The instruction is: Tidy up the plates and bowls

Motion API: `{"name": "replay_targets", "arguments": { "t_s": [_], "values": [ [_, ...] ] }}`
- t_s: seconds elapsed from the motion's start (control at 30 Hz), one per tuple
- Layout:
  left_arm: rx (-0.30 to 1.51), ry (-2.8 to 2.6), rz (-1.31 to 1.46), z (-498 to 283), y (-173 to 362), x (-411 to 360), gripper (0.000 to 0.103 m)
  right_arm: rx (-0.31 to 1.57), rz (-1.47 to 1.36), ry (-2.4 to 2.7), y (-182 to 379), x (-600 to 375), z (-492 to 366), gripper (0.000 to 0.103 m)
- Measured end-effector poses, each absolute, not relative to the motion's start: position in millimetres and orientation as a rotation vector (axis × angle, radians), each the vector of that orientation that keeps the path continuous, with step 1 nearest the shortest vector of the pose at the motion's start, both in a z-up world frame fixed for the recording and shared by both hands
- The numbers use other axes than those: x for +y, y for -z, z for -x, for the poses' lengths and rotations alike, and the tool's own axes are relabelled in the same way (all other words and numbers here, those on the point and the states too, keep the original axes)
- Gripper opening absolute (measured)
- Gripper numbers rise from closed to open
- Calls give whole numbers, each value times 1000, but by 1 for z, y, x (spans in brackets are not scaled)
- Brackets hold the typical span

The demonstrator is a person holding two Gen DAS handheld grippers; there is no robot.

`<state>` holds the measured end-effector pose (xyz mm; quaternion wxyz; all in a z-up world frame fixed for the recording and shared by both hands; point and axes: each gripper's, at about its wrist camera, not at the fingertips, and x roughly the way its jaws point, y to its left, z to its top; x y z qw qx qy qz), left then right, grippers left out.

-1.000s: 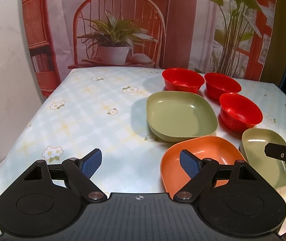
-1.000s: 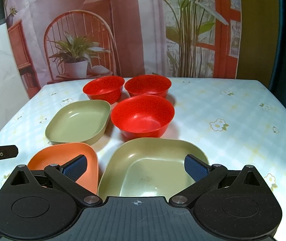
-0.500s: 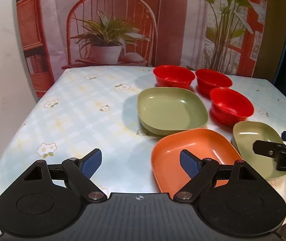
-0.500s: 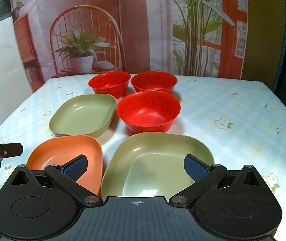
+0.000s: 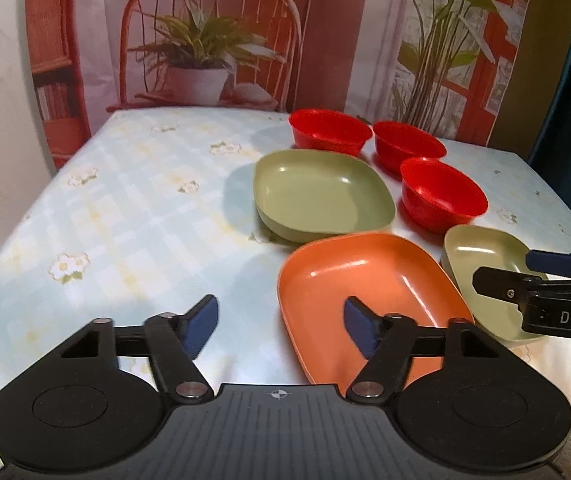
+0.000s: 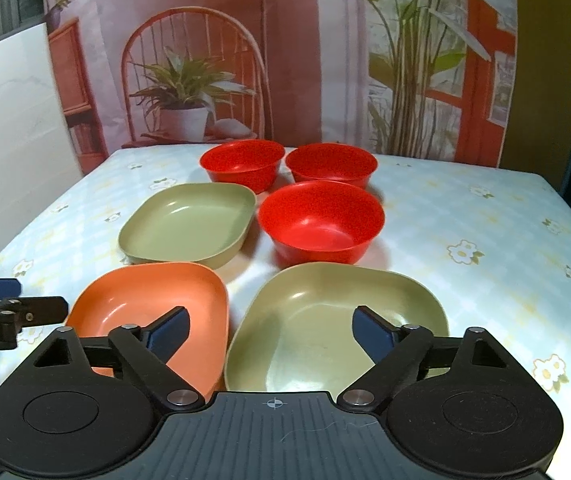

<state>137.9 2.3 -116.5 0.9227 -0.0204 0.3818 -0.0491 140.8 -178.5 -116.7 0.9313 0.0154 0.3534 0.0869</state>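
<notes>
Three red bowls (image 6: 321, 220) cluster at the back of the floral table (image 6: 485, 220), with a green plate (image 6: 189, 228) to their left. An orange plate (image 5: 365, 276) and a second green plate (image 6: 337, 320) lie side by side near the front edge. My left gripper (image 5: 281, 320) hovers over the orange plate's left rim, its jaws closing, one fingertip outside the rim and one over the dish, pads not touching. My right gripper (image 6: 271, 330) straddles the gap between the orange plate (image 6: 153, 304) and the near green plate, jaws closing and gripping nothing.
The left half of the tablecloth (image 5: 125, 200) carries no dishes. A printed backdrop (image 6: 285, 60) with a chair and plants hangs behind the table. A white wall (image 6: 9, 120) stands at the left. Each gripper shows at the edge of the other's view.
The jaws of both grippers have narrowed. The views tilted a little, showing more of the near table edge. All dishes stay where they were.
</notes>
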Motion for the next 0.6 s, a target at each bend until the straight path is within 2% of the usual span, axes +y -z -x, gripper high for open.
{"name": "replay_targets", "arguments": {
  "t_s": [0.2,0.27,0.37,0.6],
  "values": [
    [848,116,69,-143,132,2,47,731,-23,-188,119,-176,-140,80],
    [864,116,84,-144,135,4,35,735,-22,-192,121,-175,-140,78],
    [879,110,103,-144,139,6,30,738,-12,-196,122,-171,-141,75],
    [885,124,113,-145,143,7,28,747,-4,-214,125,-167,-141,72]
  ]
}}
